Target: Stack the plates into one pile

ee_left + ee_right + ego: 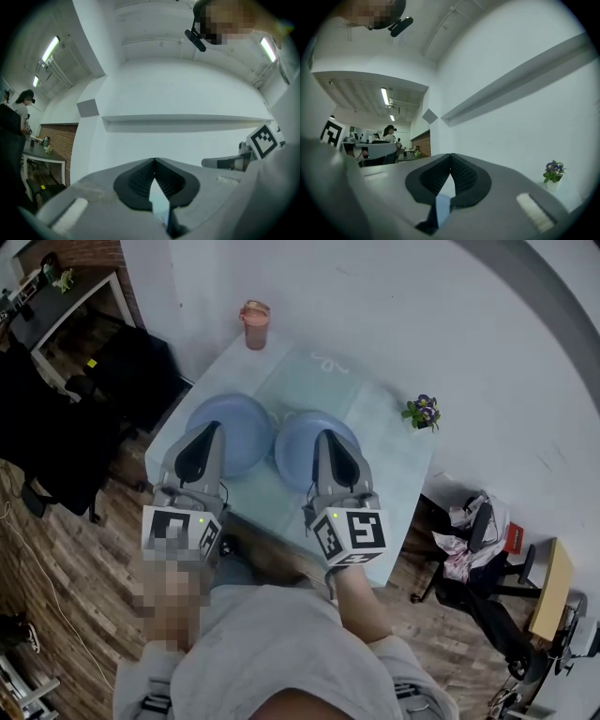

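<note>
Two pale blue plates lie side by side on the light table [394, 456] in the head view: a larger left plate [246, 427] and a smaller right plate [292, 444]. My left gripper [212, 427] hangs over the left plate's near part, jaws shut with nothing in them. My right gripper [328, 435] hangs over the right plate, also shut and empty. In the left gripper view the left gripper [153, 160] shows its tips meeting, pointed at the white wall. In the right gripper view the right gripper [450, 155] is likewise closed. Neither gripper view shows the plates.
A pink cup [254, 324] stands at the table's far edge. A small potted plant [423, 412] with purple flowers sits at the right edge, also the plant [553, 174] in the right gripper view. Black chairs [56, 427] stand left; a cluttered chair [478, 531] stands right. The wall is close behind.
</note>
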{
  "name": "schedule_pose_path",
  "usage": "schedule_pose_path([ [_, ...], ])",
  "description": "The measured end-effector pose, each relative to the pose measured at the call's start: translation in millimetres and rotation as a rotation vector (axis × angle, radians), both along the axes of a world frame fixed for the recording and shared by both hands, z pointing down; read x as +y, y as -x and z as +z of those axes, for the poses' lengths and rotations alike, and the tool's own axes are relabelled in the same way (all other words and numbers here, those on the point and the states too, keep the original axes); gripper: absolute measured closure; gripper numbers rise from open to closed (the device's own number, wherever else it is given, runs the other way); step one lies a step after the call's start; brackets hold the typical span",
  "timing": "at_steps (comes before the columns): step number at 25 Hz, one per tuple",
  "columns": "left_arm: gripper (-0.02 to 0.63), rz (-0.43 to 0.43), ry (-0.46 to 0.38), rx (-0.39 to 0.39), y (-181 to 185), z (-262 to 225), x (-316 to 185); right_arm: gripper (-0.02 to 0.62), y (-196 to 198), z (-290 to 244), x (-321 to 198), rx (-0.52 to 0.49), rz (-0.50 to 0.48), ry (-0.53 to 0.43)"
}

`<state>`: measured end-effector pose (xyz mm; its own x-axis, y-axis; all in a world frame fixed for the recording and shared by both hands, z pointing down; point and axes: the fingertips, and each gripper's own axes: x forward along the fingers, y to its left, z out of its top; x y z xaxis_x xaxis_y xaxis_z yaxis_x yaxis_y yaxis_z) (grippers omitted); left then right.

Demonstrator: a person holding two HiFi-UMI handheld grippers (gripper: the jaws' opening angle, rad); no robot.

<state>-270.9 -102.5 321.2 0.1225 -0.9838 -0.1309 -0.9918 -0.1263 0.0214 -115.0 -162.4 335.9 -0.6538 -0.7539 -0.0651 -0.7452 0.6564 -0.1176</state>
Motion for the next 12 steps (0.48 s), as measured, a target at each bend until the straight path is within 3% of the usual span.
schedule_pose_path([
  [6, 0.600, 0.047, 0.031, 0.004, 72, 7, -37, 0.594, 65, 18, -31, 0.021, 0.055, 0.063],
  [12, 0.600, 0.126, 0.108, -0.003, 111, 37, -74, 0.592, 100, 58, -57, 0.081, 0.118, 0.196],
])
